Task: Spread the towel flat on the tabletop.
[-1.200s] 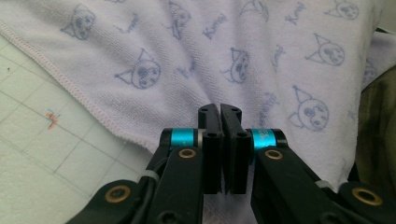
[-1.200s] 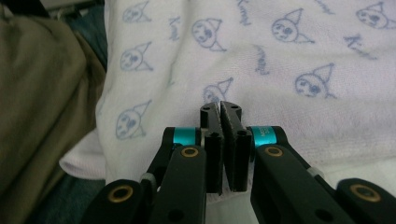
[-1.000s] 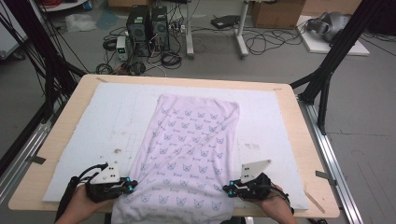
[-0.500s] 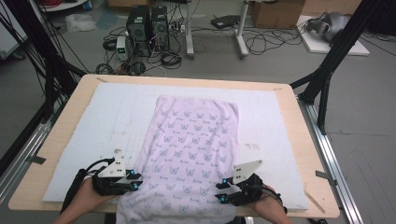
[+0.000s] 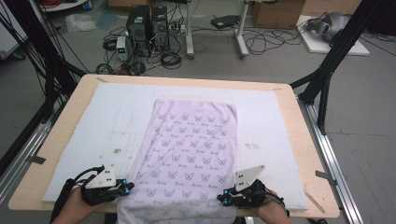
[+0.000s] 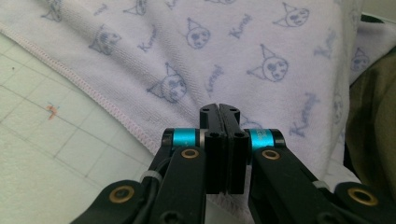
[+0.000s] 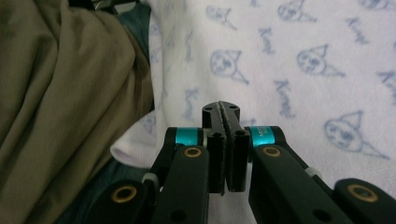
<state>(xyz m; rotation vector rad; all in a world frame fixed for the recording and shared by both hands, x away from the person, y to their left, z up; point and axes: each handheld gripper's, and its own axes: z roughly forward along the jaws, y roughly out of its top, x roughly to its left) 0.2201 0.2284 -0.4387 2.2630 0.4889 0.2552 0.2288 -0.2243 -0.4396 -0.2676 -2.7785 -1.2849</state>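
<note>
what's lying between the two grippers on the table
In the high view, the near end of the lilac printed towel spans the stretch between the left gripper and the right gripper, one at each side edge. Nothing else lies there.

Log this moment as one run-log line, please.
left tool: shut at towel left edge | right tool: shut at right edge | towel: flat on mat, near end overhanging

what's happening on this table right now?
A person holds a gripper in each hand at the near end of a lilac printed towel spread lengthwise on the white mat. The left gripper and right gripper sit at the towel's near side edges, jaws together, apparently pinching the cloth.
</note>
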